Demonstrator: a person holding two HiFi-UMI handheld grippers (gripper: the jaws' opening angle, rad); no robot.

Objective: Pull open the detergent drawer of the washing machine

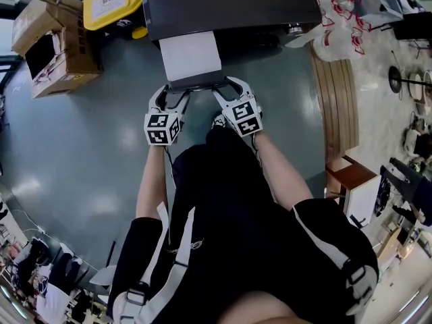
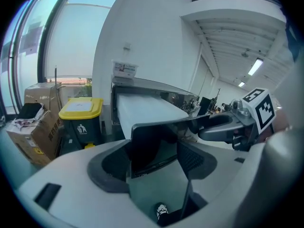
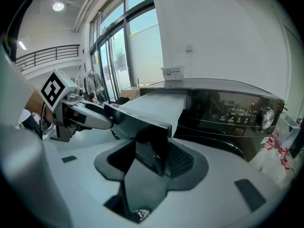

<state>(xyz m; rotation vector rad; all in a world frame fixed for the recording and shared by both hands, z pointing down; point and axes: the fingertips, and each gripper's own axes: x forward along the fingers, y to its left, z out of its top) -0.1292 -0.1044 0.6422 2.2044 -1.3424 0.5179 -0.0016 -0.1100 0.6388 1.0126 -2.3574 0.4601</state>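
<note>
Between the fingers (image 2: pixel 111 167) of the left gripper (image 1: pixel 171 94) sits the left end of the dark front panel (image 2: pixel 154 144) of the detergent drawer (image 1: pixel 191 56); those jaws stand wide, yet the panel fills the gap and both pads look pressed to it; between the fingers (image 3: pixel 183 161) of the right gripper (image 1: pixel 227 90) is the panel's right corner, taken in a narrower bite, its edge against the ribbed pad; beyond both sets of fingertips the drawer's long white body reaches back into the washing machine (image 1: pixel 229 5), whose control panel (image 3: pixel 237 115) lies to the right of the right fingers; below the fingers there is only floor (image 1: pixel 88 154). By my reading the pull is largely done, since most of the drawer's length stands clear of the cabinet; what may remain is a last short draw to its stop, though I cannot tell whether any travel is left, and then letting go.
</note>
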